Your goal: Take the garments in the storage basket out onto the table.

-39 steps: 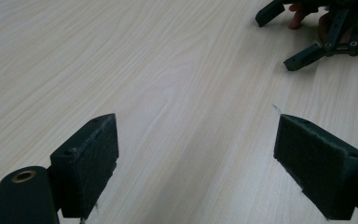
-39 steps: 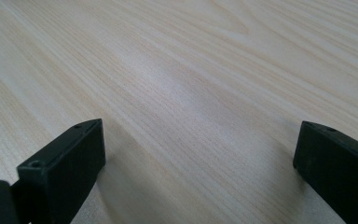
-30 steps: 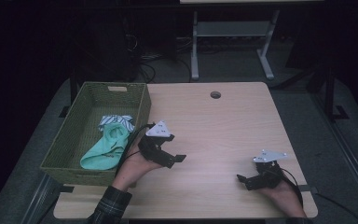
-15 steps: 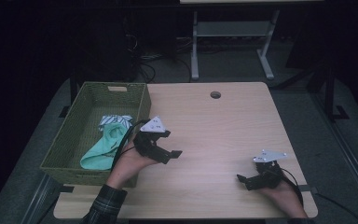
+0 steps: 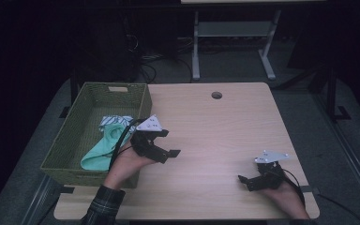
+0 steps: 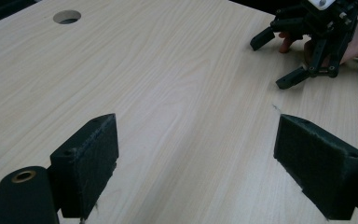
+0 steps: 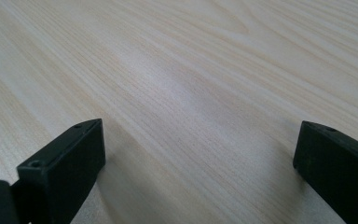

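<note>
Black jaws of the left gripper (image 5: 161,146) were spread wide with nothing between them, held just beside the green woven basket (image 5: 75,136) at the wooden table's (image 5: 215,136) left edge. Jaws of the right gripper (image 5: 249,181) were likewise parted near the front right corner. A mint sock (image 5: 101,149) and striped cloth (image 5: 115,120) lay inside the basket.

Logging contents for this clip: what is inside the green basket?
The green basket holds a mint-green sock and a striped cloth behind it. The sock covers part of the cloth; anything beneath them is hidden.

mint sock (image 5: 101,151) – crumpled, in green basket (image 5: 77,133)
</note>
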`<control>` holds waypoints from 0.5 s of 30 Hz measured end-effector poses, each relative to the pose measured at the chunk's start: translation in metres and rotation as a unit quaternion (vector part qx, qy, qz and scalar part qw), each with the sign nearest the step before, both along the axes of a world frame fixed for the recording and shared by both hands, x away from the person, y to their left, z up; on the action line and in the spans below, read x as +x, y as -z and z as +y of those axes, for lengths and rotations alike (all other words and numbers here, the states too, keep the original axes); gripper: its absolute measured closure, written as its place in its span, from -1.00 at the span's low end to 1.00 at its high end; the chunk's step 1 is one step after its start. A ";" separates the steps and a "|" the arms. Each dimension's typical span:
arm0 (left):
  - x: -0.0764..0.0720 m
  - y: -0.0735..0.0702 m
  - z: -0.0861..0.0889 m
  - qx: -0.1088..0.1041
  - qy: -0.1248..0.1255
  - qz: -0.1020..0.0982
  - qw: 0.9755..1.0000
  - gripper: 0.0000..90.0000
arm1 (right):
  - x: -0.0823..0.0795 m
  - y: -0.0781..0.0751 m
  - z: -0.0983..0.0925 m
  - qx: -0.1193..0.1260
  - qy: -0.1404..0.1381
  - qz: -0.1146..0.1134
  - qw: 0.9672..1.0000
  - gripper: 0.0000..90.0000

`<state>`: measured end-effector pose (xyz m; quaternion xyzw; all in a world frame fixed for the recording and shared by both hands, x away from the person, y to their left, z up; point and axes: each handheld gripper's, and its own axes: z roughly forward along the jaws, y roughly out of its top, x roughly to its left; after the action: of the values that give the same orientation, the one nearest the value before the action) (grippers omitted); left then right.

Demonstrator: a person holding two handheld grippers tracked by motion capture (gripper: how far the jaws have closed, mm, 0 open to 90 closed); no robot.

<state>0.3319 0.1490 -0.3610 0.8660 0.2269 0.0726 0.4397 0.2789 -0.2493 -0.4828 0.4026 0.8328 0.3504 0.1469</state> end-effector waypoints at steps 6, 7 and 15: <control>0.000 -0.002 0.002 -0.001 0.000 0.000 1.000 -0.70 | 0.000 0.000 0.000 0.000 0.000 0.000 1.000 -0.96; 0.000 -0.002 0.002 -0.001 0.000 0.000 1.000 -0.70 | 0.000 0.000 0.000 0.000 0.000 0.000 1.000 -0.96; -0.001 -0.004 0.007 -0.003 -0.002 -0.001 1.000 -0.70 | 0.000 0.000 0.000 0.000 0.000 0.000 1.000 -0.96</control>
<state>0.3313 0.1560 -0.3567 0.8643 0.2286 0.0735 0.4419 0.2789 -0.2493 -0.4828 0.4026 0.8328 0.3505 0.1469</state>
